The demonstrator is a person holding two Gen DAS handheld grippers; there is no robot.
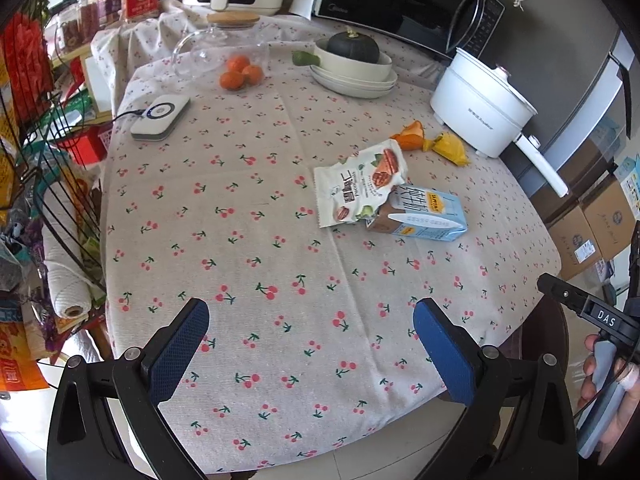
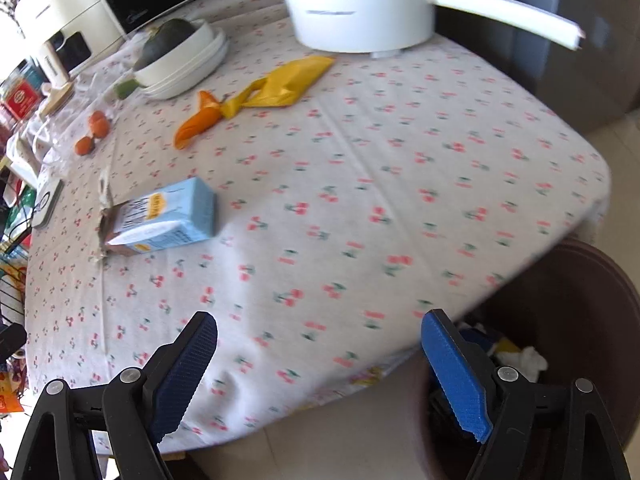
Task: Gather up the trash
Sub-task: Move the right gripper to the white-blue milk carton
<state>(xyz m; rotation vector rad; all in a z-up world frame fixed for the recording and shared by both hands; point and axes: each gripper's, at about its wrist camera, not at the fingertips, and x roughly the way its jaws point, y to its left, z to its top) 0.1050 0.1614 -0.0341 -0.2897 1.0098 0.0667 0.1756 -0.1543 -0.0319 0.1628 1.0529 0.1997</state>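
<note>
A blue milk carton (image 1: 420,216) lies on its side on the cherry-print tablecloth (image 1: 248,240), with a white snack wrapper (image 1: 360,184) leaning on it. Behind them lie an orange wrapper (image 1: 410,136) and a yellow wrapper (image 1: 450,148). My left gripper (image 1: 310,348) hangs open over the near table edge, nothing between its blue pads. In the right wrist view the carton (image 2: 164,218), the orange wrapper (image 2: 198,122) and the yellow wrapper (image 2: 288,82) show again. My right gripper (image 2: 320,376) is open and empty at the table's corner, beside a dark brown bin (image 2: 580,320) holding trash.
A white electric pot (image 1: 480,108) with a long handle stands at the back right. Stacked bowls with a dark squash (image 1: 354,64), tangerines (image 1: 240,74), a glass jug (image 1: 224,44) and a white device (image 1: 160,116) fill the back. A wire rack (image 1: 44,200) stands left. A hand (image 1: 612,392) holds the other gripper at right.
</note>
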